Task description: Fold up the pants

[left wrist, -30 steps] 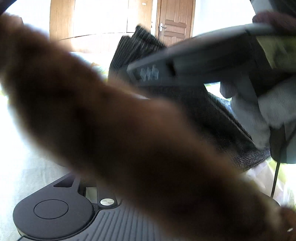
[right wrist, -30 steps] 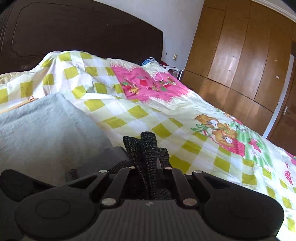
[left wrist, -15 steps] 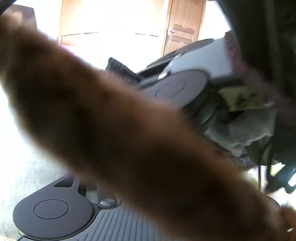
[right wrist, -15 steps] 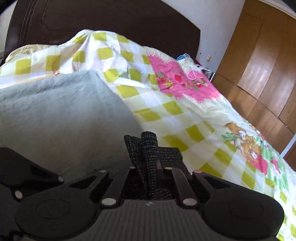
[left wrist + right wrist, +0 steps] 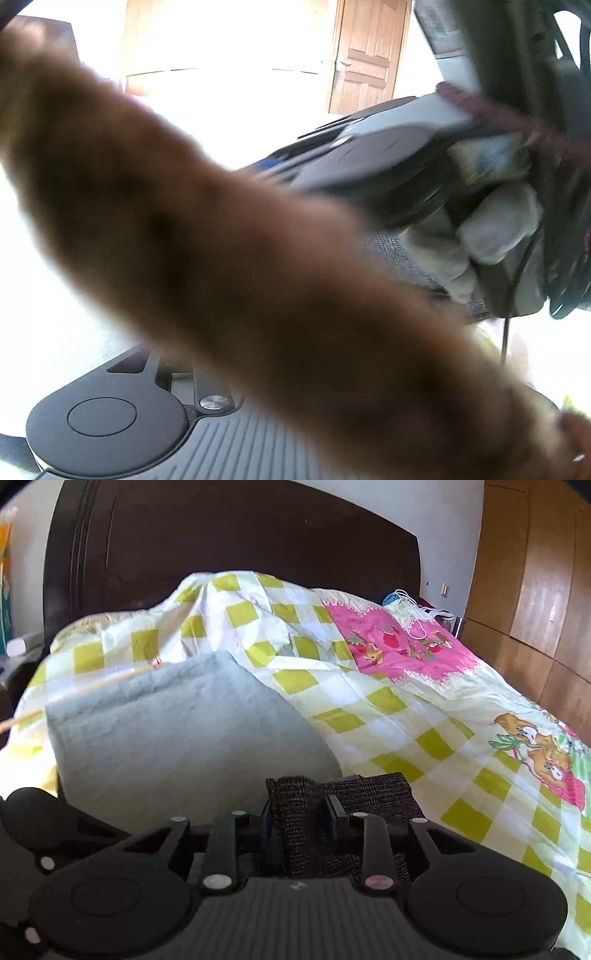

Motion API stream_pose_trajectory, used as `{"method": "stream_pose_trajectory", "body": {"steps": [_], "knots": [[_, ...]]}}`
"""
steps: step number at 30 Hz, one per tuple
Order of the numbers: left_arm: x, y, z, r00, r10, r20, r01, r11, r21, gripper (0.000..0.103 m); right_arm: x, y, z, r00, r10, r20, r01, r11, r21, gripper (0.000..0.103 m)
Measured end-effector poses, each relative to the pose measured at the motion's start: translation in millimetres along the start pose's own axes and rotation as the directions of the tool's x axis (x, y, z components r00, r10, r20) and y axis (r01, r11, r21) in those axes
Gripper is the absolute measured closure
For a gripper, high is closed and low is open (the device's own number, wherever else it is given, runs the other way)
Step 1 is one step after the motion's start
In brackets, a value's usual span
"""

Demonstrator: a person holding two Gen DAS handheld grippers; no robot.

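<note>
Right gripper (image 5: 300, 818) opening up now, jaws spreading off the bunched fold of dark woven knit pants (image 5: 303, 812), which a moment ago sat clamped tight between them. Fabric's still between the blue-edged pads, but looks slack, resting rather than pinched. Pants lying on the yellow-and-white checked bedspread (image 5: 424, 716), tucked against the near edge of the folded grey fleece blanket (image 5: 177, 731), well short of the dark wooden headboard (image 5: 236, 539). Reads like a release after laying a fold down, so probably one fold done and time to re-grab elsewhere.

Left gripper (image 5: 258, 424) mostly buried behind a blurry brown furry thing (image 5: 240, 258) right on the lens; can't tell if it's spread or pinching anything. Past it, a white-gloved hand (image 5: 491, 225) holding the other tool, with a strip of the dark pants underneath.
</note>
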State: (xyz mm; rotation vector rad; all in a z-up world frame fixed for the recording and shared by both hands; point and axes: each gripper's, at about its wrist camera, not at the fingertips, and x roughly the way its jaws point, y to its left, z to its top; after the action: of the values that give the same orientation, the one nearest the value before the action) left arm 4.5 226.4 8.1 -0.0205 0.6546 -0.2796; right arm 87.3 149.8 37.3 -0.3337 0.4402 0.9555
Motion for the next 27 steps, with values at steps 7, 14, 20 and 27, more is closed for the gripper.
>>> {"method": "stream_pose_trajectory", "body": {"steps": [7, 14, 20, 27], "knots": [[-33.6, -5.4, 17.8, 0.997, 0.054, 0.054, -0.056, 0.998, 0.035, 0.056, -38.0, -30.6, -0.5, 0.998, -0.051, 0.039, 0.046, 0.989, 0.139, 0.058], [1.8, -12.2, 53.6, 0.988, 0.053, 0.146, -0.067, 0.994, 0.092, 0.052, 6.7, -75.1, -4.3, 0.989, -0.113, -0.097, 0.13, 0.975, 0.18, 0.058], [54.0, 5.0, 54.8, 0.994, 0.108, 0.027, -0.11, 0.992, 0.069, 0.053, 65.1, -87.9, -13.4, 0.974, -0.107, -0.199, 0.141, 0.975, 0.169, 0.06], [53.4, -10.7, 45.2, 0.989, 0.149, 0.003, -0.148, 0.978, 0.147, 0.052, 2.4, -104.4, -22.9, 0.981, -0.145, -0.129, 0.18, 0.93, 0.322, 0.06]]}}
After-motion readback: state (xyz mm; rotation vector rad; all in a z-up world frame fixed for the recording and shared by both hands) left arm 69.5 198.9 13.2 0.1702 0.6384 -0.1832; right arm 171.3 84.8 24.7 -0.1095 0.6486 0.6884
